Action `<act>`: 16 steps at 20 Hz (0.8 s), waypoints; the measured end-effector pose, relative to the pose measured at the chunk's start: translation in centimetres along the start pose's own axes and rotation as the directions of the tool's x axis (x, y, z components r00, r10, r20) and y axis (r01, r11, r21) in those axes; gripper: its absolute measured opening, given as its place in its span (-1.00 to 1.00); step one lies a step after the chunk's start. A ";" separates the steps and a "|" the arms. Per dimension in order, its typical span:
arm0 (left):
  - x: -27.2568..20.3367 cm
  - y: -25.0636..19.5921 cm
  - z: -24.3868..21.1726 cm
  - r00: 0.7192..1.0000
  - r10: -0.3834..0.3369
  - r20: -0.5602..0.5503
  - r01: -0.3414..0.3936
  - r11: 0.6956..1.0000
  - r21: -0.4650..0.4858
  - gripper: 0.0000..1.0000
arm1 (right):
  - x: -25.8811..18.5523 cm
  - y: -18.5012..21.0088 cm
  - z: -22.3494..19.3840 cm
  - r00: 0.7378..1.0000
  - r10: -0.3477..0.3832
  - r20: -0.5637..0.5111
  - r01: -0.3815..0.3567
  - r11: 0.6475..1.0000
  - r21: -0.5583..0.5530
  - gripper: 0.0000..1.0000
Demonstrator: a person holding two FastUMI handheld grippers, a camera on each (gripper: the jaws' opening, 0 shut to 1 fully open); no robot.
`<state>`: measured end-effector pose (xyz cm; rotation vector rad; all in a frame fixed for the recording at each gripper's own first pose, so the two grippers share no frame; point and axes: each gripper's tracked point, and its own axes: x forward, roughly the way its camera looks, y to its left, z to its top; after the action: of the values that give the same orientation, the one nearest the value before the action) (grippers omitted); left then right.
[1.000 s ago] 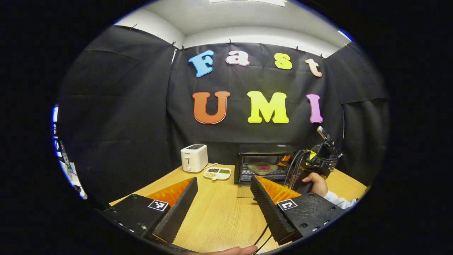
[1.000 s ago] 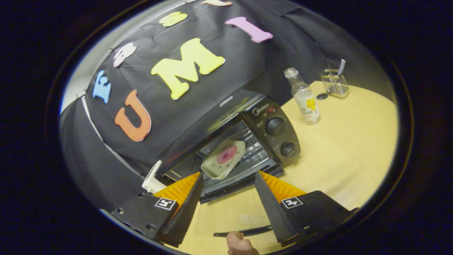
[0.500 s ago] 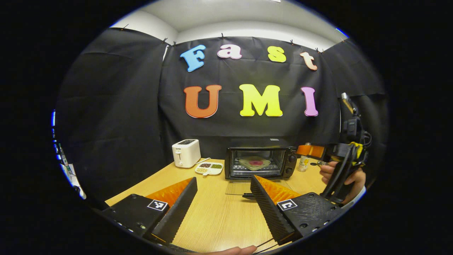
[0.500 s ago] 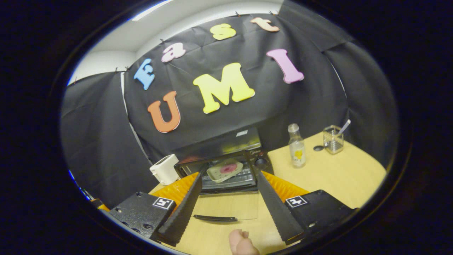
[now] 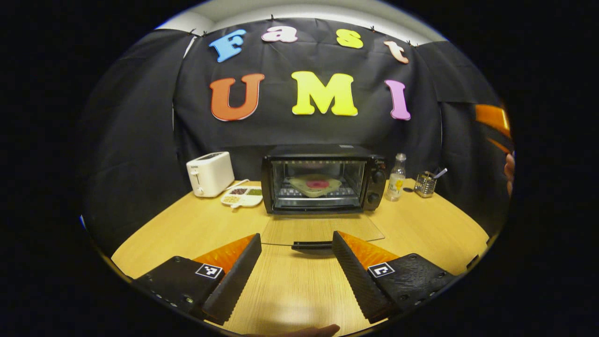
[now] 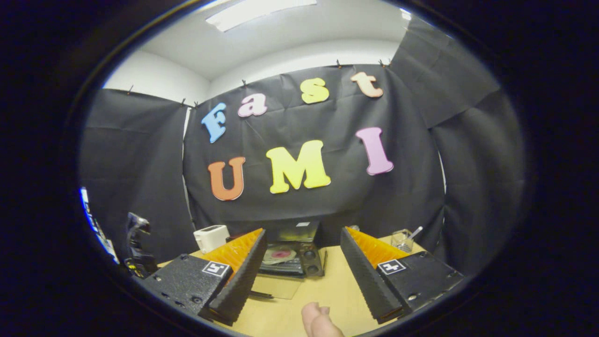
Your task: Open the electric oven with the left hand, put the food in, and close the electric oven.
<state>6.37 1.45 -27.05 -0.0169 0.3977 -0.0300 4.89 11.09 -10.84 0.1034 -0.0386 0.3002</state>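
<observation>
1. A booth is enclosed by black cloth (image 5: 140,117), pinned along its upper edge and hung in panels across the back and both sides.
2. White wall (image 6: 154,75) and a white ceiling (image 6: 290,32) are seen above the cloth, with a bright ceiling light panel (image 6: 255,8) overhead.
3. A light wooden table (image 5: 196,229) with a rounded edge is set before the cloth.

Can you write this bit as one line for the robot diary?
oven: door down, open | food plate: inside on rack | left gripper: open | right gripper: open
</observation>
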 end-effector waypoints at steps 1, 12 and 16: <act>1.2 -0.3 -1.3 0.999 -0.002 -0.040 0.002 1.000 0.004 0.94 | -0.5 -0.5 0.5 1.000 -0.013 0.012 0.014 0.999 -0.038 0.89; 8.2 -4.4 -7.0 0.964 -0.105 -0.243 0.105 0.994 -0.014 0.93 | -4.2 -3.6 2.5 0.992 -0.098 0.074 0.106 0.989 -0.105 0.92; 9.0 -4.6 -7.4 0.958 -0.100 -0.268 0.110 0.994 0.021 0.91 | -5.0 -5.6 2.2 0.991 -0.121 0.053 0.126 0.987 -0.103 0.93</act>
<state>11.68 -3.54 -37.20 0.0017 0.6655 -0.1458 1.70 4.05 -9.44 0.0067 -0.0943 0.1715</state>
